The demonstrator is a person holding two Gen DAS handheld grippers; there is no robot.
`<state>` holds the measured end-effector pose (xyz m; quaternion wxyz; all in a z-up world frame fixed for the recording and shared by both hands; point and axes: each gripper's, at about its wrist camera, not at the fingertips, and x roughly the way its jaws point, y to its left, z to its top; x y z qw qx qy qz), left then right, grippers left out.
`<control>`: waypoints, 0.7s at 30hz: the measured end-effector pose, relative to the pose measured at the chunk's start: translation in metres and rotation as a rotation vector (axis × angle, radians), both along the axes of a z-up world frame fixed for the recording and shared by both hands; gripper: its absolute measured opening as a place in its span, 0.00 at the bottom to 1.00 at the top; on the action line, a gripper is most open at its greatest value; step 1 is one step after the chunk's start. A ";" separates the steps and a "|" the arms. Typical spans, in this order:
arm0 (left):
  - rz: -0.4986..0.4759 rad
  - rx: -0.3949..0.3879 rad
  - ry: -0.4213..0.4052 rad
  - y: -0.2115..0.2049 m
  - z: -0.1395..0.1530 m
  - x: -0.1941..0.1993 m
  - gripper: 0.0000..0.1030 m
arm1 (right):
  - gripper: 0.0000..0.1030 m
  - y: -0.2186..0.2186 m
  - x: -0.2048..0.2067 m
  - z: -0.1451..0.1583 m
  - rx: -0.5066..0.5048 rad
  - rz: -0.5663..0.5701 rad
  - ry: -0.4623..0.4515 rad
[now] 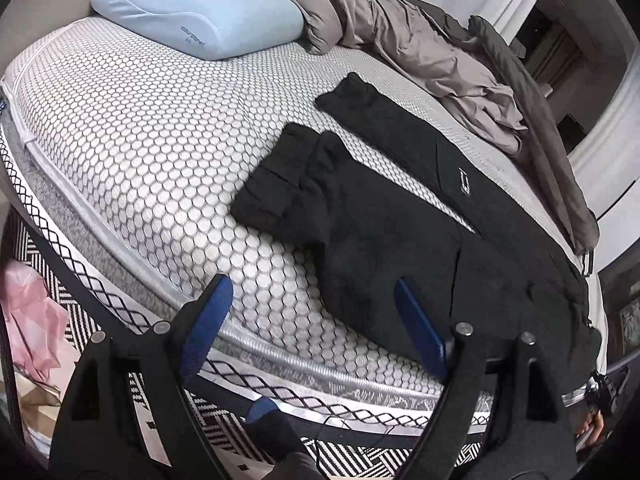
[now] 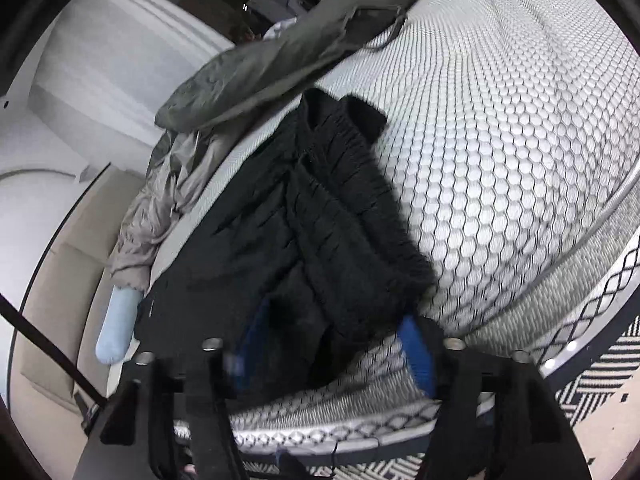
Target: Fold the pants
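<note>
Left wrist view: your left gripper hangs over the near edge of the mattress with its jaws spread wide and nothing between the blue pads; one pad sits over bare mattress, the other over the edge of the pants. The black pants lie on the mattress toward the right side, one leg stretching away toward the grey blanket and the other leg doubled back on itself with its cuff end resting on the honeycomb cover. A light blue pillow lies at the far end, well apart from the pants. A pink cloth shows on the patterned rug below the bed's edge.

In the right wrist view, your right gripper is down at the near end of the pants, at the mattress edge. Its jaws stand part way in, with black fabric bunched between the pads; the picture is blurred there, so you cannot tell whether the pads actually press on the cloth. The blanket lies beyond the pants.
</note>
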<state>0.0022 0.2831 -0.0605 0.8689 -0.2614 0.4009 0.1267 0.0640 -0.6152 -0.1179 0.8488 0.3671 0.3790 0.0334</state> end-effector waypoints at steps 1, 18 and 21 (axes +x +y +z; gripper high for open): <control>0.001 0.000 0.000 -0.002 -0.001 -0.002 0.79 | 0.21 0.000 0.002 0.003 0.004 -0.014 -0.022; 0.064 -0.090 -0.034 -0.031 -0.028 0.022 0.43 | 0.39 -0.011 -0.004 -0.007 0.228 -0.021 -0.032; 0.103 -0.064 -0.044 -0.031 -0.023 0.023 0.28 | 0.39 -0.004 0.008 -0.013 0.216 -0.026 -0.005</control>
